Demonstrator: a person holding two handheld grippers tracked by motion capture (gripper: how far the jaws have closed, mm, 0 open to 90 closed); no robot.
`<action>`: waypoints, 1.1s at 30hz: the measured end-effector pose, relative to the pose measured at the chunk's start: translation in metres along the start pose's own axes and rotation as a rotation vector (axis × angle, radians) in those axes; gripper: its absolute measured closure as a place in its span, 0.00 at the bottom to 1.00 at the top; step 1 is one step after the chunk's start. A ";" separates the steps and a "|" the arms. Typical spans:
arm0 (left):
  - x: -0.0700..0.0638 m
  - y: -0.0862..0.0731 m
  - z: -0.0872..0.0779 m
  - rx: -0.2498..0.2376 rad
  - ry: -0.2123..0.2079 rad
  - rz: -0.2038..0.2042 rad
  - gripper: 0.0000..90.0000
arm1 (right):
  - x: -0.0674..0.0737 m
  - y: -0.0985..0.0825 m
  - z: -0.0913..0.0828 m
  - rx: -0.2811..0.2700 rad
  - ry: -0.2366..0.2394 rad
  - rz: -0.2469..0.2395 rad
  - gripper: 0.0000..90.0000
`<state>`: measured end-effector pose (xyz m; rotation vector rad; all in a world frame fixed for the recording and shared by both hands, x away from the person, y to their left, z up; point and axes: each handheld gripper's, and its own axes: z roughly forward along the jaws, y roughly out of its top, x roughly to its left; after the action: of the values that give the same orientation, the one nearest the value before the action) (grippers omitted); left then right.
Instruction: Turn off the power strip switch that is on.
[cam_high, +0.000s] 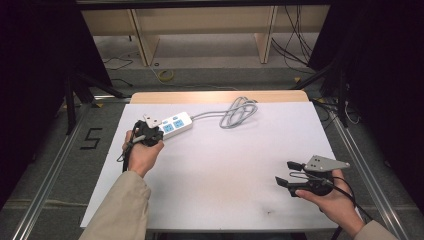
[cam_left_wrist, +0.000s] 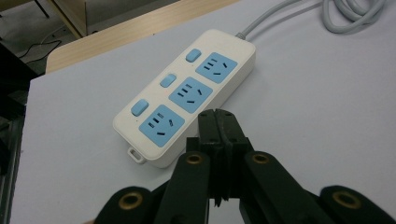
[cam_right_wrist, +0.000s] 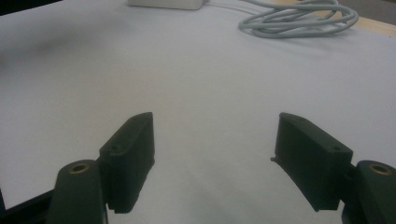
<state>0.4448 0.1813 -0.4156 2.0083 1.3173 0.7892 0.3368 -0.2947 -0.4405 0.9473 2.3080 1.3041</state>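
Approach stage, by the look of it: left gripper (cam_left_wrist: 215, 122) with jaws pressed together and nothing between them, poised just beside the near end of the power strip (cam_left_wrist: 187, 93), close to the nearest blue socket (cam_left_wrist: 162, 125) and its switch button (cam_left_wrist: 139, 107). Strip lying flat at the far left of the white worktop (cam_high: 225, 170), grey cable (cam_high: 239, 111) coiled beyond it. Right gripper (cam_high: 286, 172) well apart at the near right, jaws spread wide, empty. Next, probably: easing the closed tips onto the button and pressing straight down, without skidding the strip.
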 end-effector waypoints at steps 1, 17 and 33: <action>0.000 0.000 0.001 -0.002 0.000 0.001 1.00 | 0.000 0.000 0.000 0.002 0.001 0.002 0.32; 0.003 0.011 0.013 0.015 0.003 -0.001 1.00 | -0.002 0.000 -0.001 -0.001 0.000 -0.001 0.32; 0.017 0.027 0.026 0.027 -0.006 -0.048 1.00 | -0.002 0.000 -0.001 0.003 -0.001 -0.002 0.32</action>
<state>0.4852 0.1844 -0.4090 1.9915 1.3745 0.7466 0.3378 -0.2968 -0.4405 0.9460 2.3102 1.2988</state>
